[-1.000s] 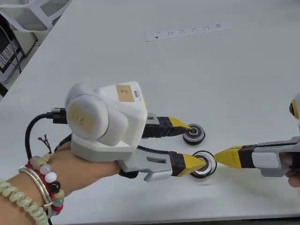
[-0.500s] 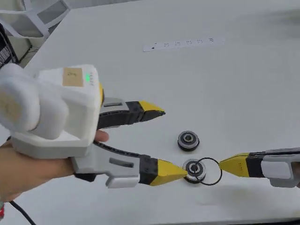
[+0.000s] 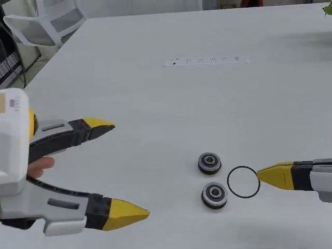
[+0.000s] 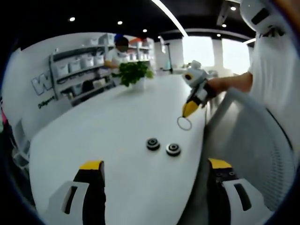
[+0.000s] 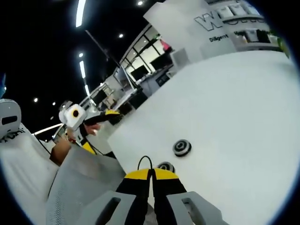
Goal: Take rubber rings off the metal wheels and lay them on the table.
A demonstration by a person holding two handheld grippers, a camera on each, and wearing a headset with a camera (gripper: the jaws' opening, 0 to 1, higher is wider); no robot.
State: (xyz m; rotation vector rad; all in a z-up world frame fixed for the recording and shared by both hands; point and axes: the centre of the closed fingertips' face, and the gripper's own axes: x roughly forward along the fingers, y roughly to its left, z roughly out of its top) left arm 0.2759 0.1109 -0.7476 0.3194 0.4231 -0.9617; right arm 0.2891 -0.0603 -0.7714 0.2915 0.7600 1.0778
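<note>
a: while pinched at one edge by the right gripper (image 3: 259, 175), how to expect that rubber ring (image 3: 228, 182) to handle?

b: as soft and close to weightless, judging by the thin line of it. likely to flop, stretch if tugged, and cling a little to the jaws. best taken just as now: on the cord itself, at one spot on the rim, with a light squeeze and no pulling.

a: and the look of it?

b: slim black loop, round, open in the middle, with the white table (image 3: 155, 93) visible through it. sits at the very tip of the right gripper, just beside the two metal wheels (image 3: 209, 163), closest to the nearer wheel (image 3: 215, 195) but apart from it. hard to say whether resting on the table or held just above.

a: jaws on the right?

b: pressed fully together in the right gripper view, with a sliver of the ring poking out past them.

a: and the left gripper (image 3: 129, 169)?

b: spread wide, holding nothing, well apart from the wheels, off to the left.

a: wheels themselves?

b: small discs lying flat, side by side, dark outer band round a bright metal hub. probably stiff and heavy for their size, so unlikely to shift unless knocked. cannot tell from here whether either carries a ring.
</note>
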